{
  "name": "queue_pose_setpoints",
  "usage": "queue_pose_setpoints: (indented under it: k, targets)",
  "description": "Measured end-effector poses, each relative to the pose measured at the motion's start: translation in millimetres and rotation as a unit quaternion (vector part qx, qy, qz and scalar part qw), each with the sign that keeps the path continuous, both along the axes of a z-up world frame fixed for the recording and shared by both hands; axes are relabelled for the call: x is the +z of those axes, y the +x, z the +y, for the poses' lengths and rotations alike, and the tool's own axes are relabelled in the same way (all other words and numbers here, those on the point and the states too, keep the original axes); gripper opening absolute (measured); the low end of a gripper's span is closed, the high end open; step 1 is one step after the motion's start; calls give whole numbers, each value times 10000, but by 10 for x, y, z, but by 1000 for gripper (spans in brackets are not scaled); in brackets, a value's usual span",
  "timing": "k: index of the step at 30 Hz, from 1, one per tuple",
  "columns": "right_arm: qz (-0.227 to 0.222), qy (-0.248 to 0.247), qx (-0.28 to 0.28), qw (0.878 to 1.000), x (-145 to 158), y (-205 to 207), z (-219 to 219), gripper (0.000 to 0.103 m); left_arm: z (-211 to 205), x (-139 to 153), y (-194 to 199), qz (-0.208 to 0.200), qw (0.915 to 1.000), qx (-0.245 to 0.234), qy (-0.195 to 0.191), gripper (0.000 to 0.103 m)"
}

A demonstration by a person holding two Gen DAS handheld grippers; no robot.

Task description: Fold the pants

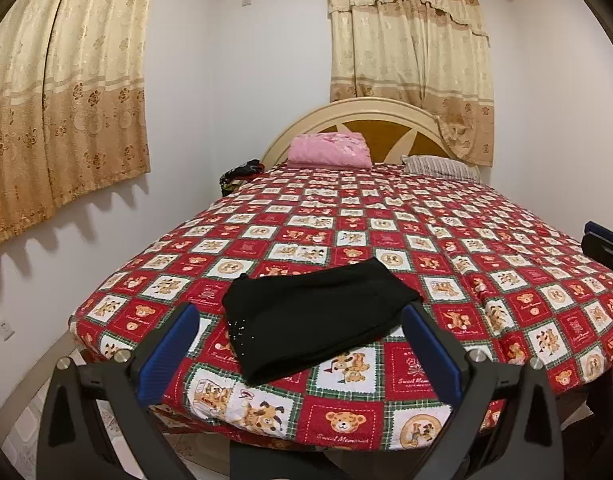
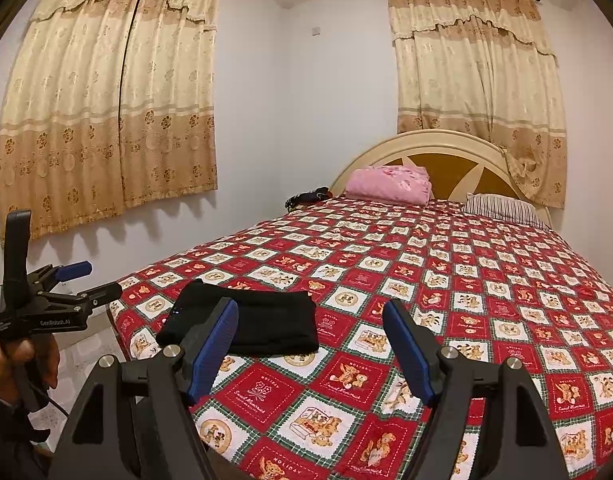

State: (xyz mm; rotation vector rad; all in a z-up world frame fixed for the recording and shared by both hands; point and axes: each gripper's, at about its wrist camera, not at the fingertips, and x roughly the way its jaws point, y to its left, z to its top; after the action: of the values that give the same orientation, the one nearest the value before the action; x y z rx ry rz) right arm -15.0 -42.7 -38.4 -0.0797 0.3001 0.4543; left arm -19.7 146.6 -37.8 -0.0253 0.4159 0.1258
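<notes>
Black pants (image 1: 314, 316) lie folded into a compact rectangle near the foot corner of the bed (image 1: 386, 216). In the right wrist view the pants (image 2: 266, 320) sit left of centre. My left gripper (image 1: 302, 320) is open and empty, held back from the bed edge with the pants in front of it. My right gripper (image 2: 310, 316) is open and empty, above the foot of the bed, to the right of the pants. The left gripper also shows in the right wrist view (image 2: 76, 278), off the bed's left side, held in a hand.
The red teddy-bear quilt (image 2: 446, 280) covers the bed. A pink folded blanket (image 1: 328, 150) and a striped pillow (image 1: 438, 166) lie by the headboard. A dark bundle (image 1: 242, 172) sits at the far left corner. Curtains and white walls surround the bed.
</notes>
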Motion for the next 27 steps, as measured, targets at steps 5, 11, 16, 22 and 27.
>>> queue_pose_setpoints:
  k: [5, 11, 16, 22, 27]
  targets:
    - [-1, -73, 51, 10000, -28, -3, 47, 76, 20, -48, 48, 117, 9998, -4, -163, 103]
    - [-51, -248, 158, 9996, -93, -28, 125, 76, 31, -109, 74, 197, 9996, 59, -218, 103]
    - [-94, -298, 241, 9992, -111, -52, 164, 76, 26, -135, 81, 236, 9995, 161, -136, 103]
    - [-47, -291, 260, 9992, -135, -17, 167, 76, -13, -152, 63, 163, 9999, 49, -17, 103]
    - [5, -283, 257, 9993, -158, -4, 170, 76, -37, -171, 81, 170, 9998, 0, 32, 103]
